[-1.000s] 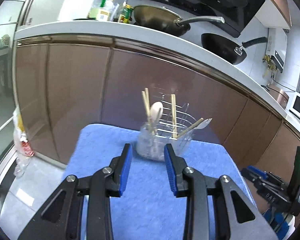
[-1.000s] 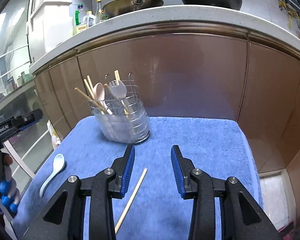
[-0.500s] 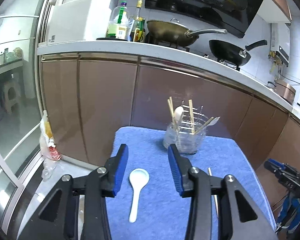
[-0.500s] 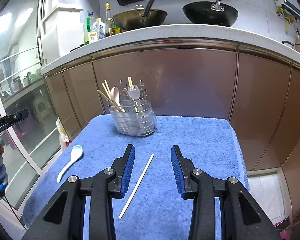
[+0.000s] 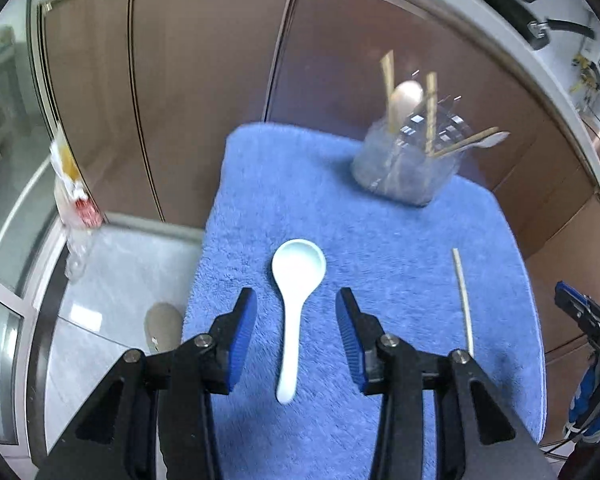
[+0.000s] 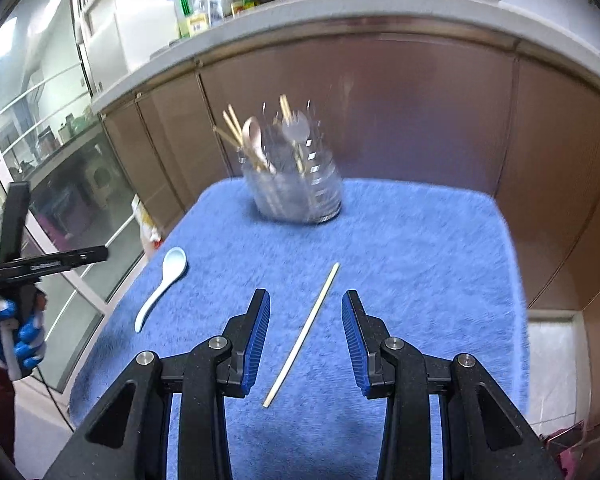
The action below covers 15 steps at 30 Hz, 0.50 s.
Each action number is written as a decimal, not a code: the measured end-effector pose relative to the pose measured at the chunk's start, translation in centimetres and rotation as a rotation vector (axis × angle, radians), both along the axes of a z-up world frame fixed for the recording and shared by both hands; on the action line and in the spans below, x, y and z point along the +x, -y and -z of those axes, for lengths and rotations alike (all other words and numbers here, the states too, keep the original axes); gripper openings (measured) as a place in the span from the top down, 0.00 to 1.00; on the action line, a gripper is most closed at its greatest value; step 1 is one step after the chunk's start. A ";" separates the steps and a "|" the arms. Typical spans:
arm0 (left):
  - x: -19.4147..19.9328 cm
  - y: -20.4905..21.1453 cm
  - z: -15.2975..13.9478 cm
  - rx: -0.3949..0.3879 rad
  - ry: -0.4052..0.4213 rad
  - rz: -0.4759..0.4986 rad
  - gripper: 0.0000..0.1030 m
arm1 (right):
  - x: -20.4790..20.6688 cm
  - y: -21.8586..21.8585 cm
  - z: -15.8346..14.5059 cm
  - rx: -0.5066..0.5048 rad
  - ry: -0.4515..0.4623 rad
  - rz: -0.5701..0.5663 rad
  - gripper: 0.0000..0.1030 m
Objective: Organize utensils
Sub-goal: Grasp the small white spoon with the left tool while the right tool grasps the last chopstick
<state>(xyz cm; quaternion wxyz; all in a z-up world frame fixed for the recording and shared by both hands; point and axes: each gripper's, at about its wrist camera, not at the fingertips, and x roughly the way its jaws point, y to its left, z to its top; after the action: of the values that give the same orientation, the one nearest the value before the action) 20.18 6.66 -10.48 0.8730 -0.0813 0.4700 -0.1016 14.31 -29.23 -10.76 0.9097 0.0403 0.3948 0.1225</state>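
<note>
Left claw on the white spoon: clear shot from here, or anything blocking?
Probably yes. The left claw is open and lined up over the white spoon's handle, which lies flat on the blue towel with nothing on or against it. The chopstick lies well off to the side.

Brown cabinets (image 6: 380,112), pale worktop (image 6: 340,8)

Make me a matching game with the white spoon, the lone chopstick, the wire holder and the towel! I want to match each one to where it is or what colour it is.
Things:
1. white spoon
2. lone chopstick
3. wire holder
4. towel

Clues:
A. blue, under everything
B. lying in line with the open right gripper
C. standing at the far end, full of utensils
D. lying in line with the open left gripper

Pairs: 1-D, 2-B, 3-C, 4-A
</note>
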 end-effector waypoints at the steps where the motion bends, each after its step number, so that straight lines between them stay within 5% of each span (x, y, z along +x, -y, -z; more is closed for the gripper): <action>1: 0.7 -0.1 0.6 -0.011 -0.020 0.002 0.62 | 0.5 -0.2 0.4 0.006 -0.017 -0.004 0.64; 15: 8.6 0.5 6.9 -0.082 -0.175 0.114 0.63 | 10.4 -1.5 7.0 -0.026 -0.307 -0.016 0.66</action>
<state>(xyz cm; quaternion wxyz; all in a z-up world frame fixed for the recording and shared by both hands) 28.80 6.20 -17.38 0.8173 -0.0986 0.5439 -0.1627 24.69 -27.68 -17.78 0.8381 0.0436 0.5310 0.1173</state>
